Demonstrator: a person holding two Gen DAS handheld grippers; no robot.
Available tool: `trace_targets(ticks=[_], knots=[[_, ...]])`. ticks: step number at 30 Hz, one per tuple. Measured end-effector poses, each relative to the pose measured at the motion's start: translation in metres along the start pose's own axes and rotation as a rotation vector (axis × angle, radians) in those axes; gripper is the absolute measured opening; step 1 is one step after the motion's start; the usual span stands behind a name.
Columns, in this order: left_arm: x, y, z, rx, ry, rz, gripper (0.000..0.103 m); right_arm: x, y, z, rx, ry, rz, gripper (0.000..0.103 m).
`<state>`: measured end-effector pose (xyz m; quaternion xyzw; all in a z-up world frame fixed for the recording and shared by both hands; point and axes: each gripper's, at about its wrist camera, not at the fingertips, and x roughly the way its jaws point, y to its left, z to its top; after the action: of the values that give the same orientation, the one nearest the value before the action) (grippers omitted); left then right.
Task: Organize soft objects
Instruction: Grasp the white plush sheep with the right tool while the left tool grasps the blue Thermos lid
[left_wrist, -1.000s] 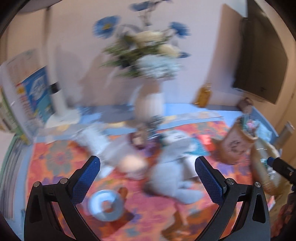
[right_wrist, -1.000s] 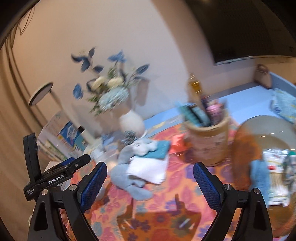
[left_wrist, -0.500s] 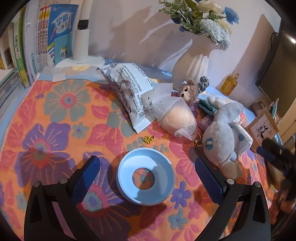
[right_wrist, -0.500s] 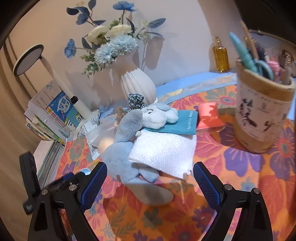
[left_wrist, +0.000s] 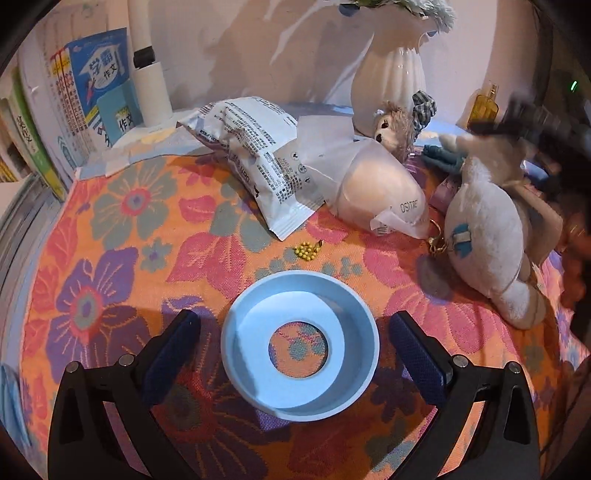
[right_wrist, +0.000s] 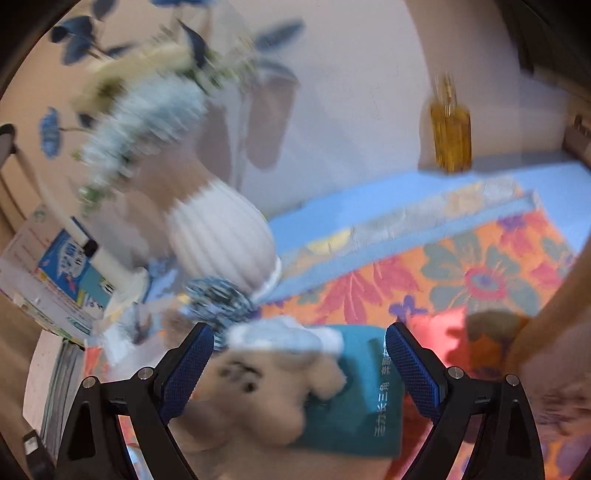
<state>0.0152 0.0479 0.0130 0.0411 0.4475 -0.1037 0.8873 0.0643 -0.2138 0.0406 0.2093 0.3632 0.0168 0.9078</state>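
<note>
The left gripper (left_wrist: 295, 350) hangs wide open over a blue ring dish (left_wrist: 300, 345) on the flowered counter (left_wrist: 110, 266), gripping nothing. Beyond and to its right lies the grey plush rabbit (left_wrist: 487, 236), its long axis running from feet nearest the camera to head farther back. The right gripper (right_wrist: 297, 365), jaws spread and empty, frames the rabbit's blurred head (right_wrist: 273, 384) atop a teal packet (right_wrist: 365, 391); a white vase (right_wrist: 221, 240) stands behind.

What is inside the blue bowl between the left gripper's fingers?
Nothing loose: the blue bowl has a round hole in its middle, showing the floral cloth beneath. The cloth under its rim is covered.
</note>
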Motion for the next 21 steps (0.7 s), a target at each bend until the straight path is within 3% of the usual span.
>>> trace_targets(ticks=[2,3,11,13,19,21], knots=[[-0.002,0.003,-0.001,-0.009,-0.005,-0.011,0.102,0.015,-0.009,-0.013,0.015,0.039,0.074,0.096],[-0.002,0.003,-0.001,-0.009,-0.004,-0.011,0.102,0.013,-0.01,-0.019,0.005,0.011,0.1,0.096],[-0.001,0.002,0.0,-0.005,-0.003,-0.005,0.102,0.005,0.011,-0.021,-0.107,0.004,0.074,0.094],[0.001,0.002,0.002,-0.001,-0.001,-0.001,0.102,0.003,0.015,-0.023,-0.133,0.0,0.117,0.07],[0.001,0.003,0.002,0.003,-0.001,-0.002,0.102,0.006,0.031,-0.026,-0.218,-0.018,0.159,0.05],[-0.001,0.004,0.003,-0.006,-0.013,0.007,0.089,0.006,0.028,-0.026,-0.195,-0.024,0.18,0.046]])
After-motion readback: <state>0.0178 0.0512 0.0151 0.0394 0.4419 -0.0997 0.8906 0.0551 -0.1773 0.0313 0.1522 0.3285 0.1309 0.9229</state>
